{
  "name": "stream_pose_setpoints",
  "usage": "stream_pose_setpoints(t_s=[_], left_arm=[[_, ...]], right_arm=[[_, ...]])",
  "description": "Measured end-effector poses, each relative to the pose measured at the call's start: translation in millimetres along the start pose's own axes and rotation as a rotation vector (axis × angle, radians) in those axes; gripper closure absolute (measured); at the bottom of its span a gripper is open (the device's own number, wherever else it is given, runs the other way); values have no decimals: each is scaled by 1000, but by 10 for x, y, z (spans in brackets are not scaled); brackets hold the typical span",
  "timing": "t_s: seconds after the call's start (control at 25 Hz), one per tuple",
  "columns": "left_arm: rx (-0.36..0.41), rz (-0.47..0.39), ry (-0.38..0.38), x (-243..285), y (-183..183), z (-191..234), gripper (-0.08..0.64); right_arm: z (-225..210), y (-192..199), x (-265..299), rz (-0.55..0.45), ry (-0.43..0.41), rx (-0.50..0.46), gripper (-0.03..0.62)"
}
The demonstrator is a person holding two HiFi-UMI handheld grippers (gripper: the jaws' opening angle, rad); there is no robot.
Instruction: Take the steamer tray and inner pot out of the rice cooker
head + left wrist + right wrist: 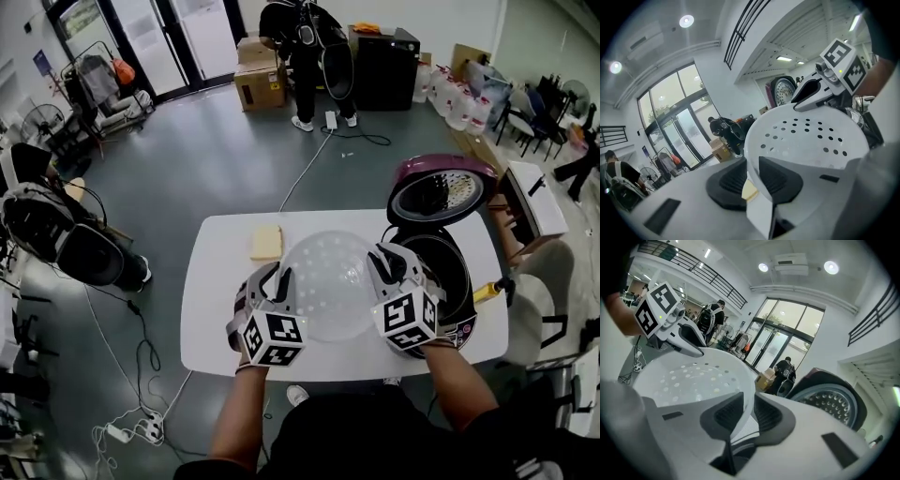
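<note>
The steamer tray (328,281) is a white, see-through bowl with holes, held in the air over the table (220,328) to the left of the rice cooker (466,330). My left gripper (278,281) is shut on its left rim, and my right gripper (386,264) is shut on its right rim. In the left gripper view the rim of the tray (806,136) runs between the black pads (733,180). In the right gripper view the rim of the tray (689,376) sits likewise between the pads (729,411). The cooker stands open, with its lid (441,192) up and the dark inner pot (448,267) inside.
A yellow block (266,243) lies on the table behind the tray. A person stands by cardboard boxes (259,82) far back. Cables (127,356) trail over the floor on the left. Chairs and bags stand at the left, water jugs (459,98) at the back right.
</note>
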State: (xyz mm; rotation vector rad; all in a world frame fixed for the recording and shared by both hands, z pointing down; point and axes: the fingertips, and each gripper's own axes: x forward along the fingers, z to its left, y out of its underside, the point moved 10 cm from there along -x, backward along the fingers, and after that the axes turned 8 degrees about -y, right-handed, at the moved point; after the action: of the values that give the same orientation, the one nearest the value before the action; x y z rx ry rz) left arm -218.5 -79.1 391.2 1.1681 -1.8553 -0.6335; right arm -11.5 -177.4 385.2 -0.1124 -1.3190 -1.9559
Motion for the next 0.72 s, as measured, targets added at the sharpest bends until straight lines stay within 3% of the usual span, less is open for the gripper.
stream_pose_setpoints(t_s=[0.2,0.44,0.72], left_arm=[[3,17,-3,-172,479,481,476],[-54,71,-30,-319,1003,1028,479],[-120,163,-57,-451,1911,1366,480]], right_arm=[[499,-394,273,-6,-23,11,520],[975,-823,743,-9,-84,-2,520],[1738,-992,1319,-38,-177,1,525]])
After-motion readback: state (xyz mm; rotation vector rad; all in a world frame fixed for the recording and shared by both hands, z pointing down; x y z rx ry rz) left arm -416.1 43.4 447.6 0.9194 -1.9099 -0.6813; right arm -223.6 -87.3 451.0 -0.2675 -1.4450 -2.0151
